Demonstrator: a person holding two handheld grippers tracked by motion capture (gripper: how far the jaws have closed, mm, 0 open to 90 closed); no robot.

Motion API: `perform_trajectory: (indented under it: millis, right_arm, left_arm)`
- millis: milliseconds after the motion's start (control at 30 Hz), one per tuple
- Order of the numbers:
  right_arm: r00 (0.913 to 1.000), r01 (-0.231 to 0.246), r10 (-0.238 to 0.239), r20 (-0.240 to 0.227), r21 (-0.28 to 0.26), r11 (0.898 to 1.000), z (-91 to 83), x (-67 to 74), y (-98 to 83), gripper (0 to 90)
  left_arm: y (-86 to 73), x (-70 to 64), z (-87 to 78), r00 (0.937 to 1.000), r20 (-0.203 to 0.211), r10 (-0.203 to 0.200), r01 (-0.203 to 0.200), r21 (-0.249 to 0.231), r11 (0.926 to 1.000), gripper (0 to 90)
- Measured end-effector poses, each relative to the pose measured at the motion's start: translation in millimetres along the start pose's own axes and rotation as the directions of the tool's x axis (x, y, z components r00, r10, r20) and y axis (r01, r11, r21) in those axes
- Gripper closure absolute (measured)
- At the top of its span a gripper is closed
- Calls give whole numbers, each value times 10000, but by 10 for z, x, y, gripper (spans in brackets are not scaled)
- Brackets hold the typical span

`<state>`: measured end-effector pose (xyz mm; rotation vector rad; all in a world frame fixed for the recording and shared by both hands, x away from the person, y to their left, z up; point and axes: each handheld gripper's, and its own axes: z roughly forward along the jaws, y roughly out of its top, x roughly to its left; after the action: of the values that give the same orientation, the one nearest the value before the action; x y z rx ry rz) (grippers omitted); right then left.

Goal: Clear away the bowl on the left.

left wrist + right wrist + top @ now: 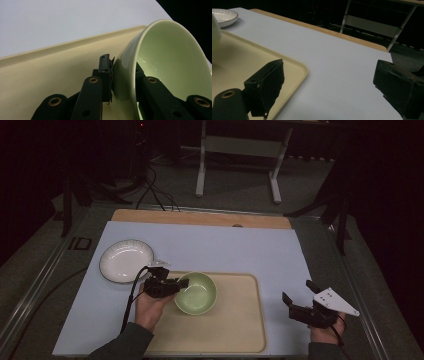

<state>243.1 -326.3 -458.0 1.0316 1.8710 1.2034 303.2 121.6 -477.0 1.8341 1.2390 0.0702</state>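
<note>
Left gripper (181, 283) pinches green bowl (196, 292) rim; right gripper (299, 294) hovers spread.

black left gripper (182, 283) with brass rivets, black cable; right gripper (298, 296) with grey plate; sleeves seemingly dark green

A pale green bowl (196, 293) is sitting on a cream tray (240, 330); a white ribbed plate (126, 260) is lying at ten o'clock on the light blue worktop (225, 245).

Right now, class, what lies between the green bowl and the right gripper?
In the high view, just bare tray then table surface separate the green bowl from the right gripper.
</note>
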Motion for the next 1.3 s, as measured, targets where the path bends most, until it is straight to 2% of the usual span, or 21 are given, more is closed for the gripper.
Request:
perform_trajectory:
  millis: [400,600,700,800,933,1100,1300]
  right_arm:
    - [10000,-9,9,-4,12,10000,3,3,0,95]
    - [10000,-8,8,-7,11,10000,1,2,0,95]
    - [10000,-6,6,-5,3,10000,0,0,0,95]
    - [10000,0,0,0,2,10000,0,-2,-1,95]
    - [10000,-3,3,-1,10,10000,0,-1,-1,95]
    - [10000,18,-18,-7,23,10000,3,3,0,95]
    - [10000,0,0,3,20,10000,1,0,0,95]
  left_arm:
    - [-75,19,185,9998,-208,4,6,517,9987,789]
    - [-132,36,281,9996,159,-236,221,890,9958,787]
    - [-158,21,322,9996,161,-212,193,1103,9937,781]
    - [-177,56,345,9982,286,-533,498,1102,9927,781]
    - [-205,78,360,9988,-137,-469,481,1020,9936,798]
    - [-211,74,362,9994,-118,-327,336,882,9955,792]
    - [-186,112,310,9990,-278,-341,361,734,9967,679]
